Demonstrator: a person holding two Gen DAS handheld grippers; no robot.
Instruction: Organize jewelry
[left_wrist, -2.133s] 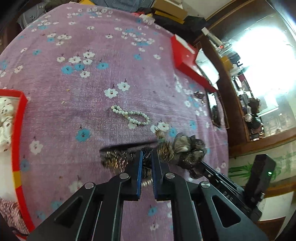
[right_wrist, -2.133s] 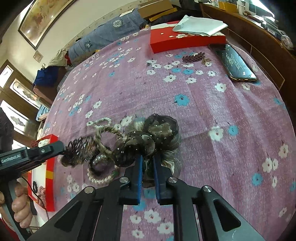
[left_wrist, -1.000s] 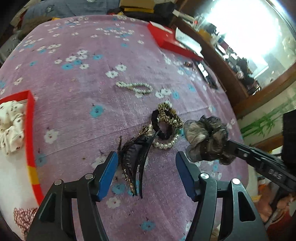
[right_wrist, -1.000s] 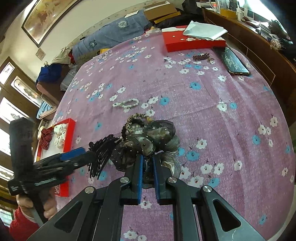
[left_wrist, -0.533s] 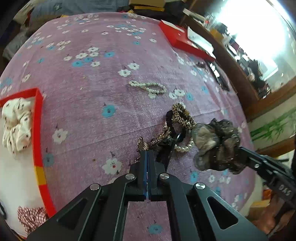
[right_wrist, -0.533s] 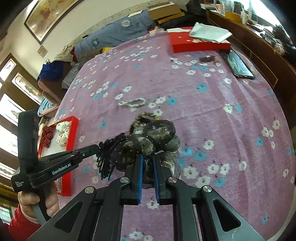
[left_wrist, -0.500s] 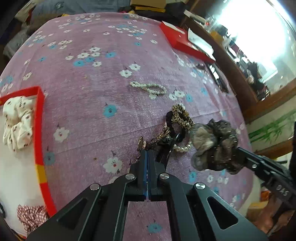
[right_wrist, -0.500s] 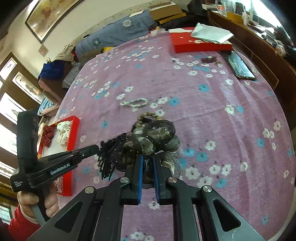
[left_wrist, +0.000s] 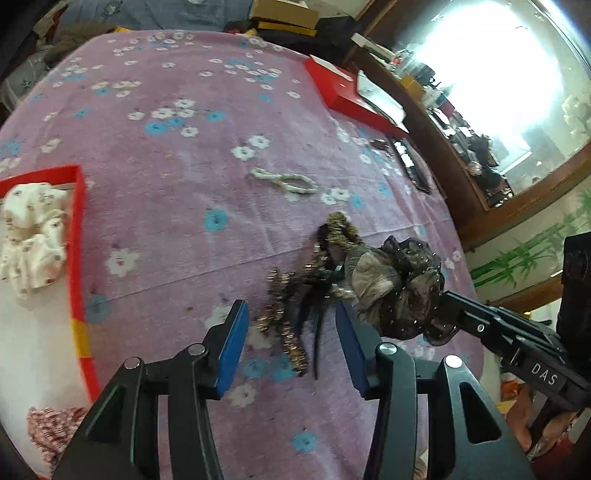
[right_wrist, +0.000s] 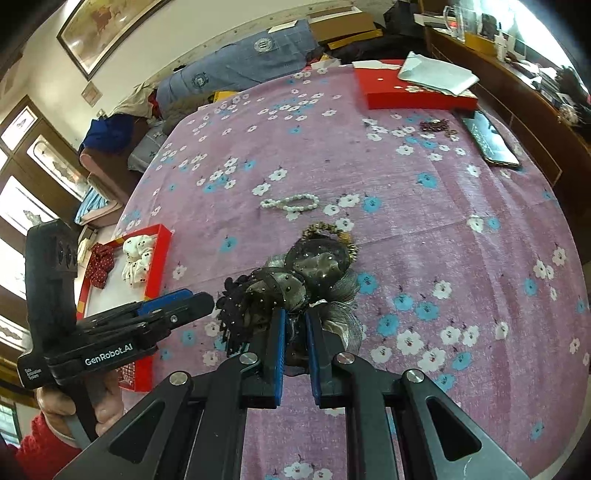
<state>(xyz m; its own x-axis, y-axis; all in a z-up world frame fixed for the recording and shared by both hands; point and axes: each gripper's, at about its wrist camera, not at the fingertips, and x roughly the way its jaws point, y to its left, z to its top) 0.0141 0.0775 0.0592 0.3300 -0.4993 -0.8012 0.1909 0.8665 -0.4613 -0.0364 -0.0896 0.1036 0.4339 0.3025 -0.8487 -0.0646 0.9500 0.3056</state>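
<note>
My right gripper (right_wrist: 294, 334) is shut on a dark sheer sequined scrunchie (right_wrist: 308, 275) and holds it above the purple flowered cloth; the scrunchie also shows in the left wrist view (left_wrist: 400, 290). My left gripper (left_wrist: 290, 338) is open, its blue pads either side of a black hair claw with gold beading (left_wrist: 295, 306) lying on the cloth. A leopard hair tie (left_wrist: 338, 229) lies just beyond the claw. A pearl bracelet (left_wrist: 286, 181) lies farther out, also seen in the right wrist view (right_wrist: 290, 203).
A red tray (left_wrist: 77, 236) at the left holds a white scrunchie (left_wrist: 31, 234) and a red patterned one (right_wrist: 99, 264). A red box (right_wrist: 413, 94) with white paper, a phone (right_wrist: 489, 140) and a dark brooch (right_wrist: 436, 127) lie at the far side.
My left gripper was shut on the hair claw half a second ago; now it has opened and the claw lies between its pads. The right gripper still holds the scrunchie.
</note>
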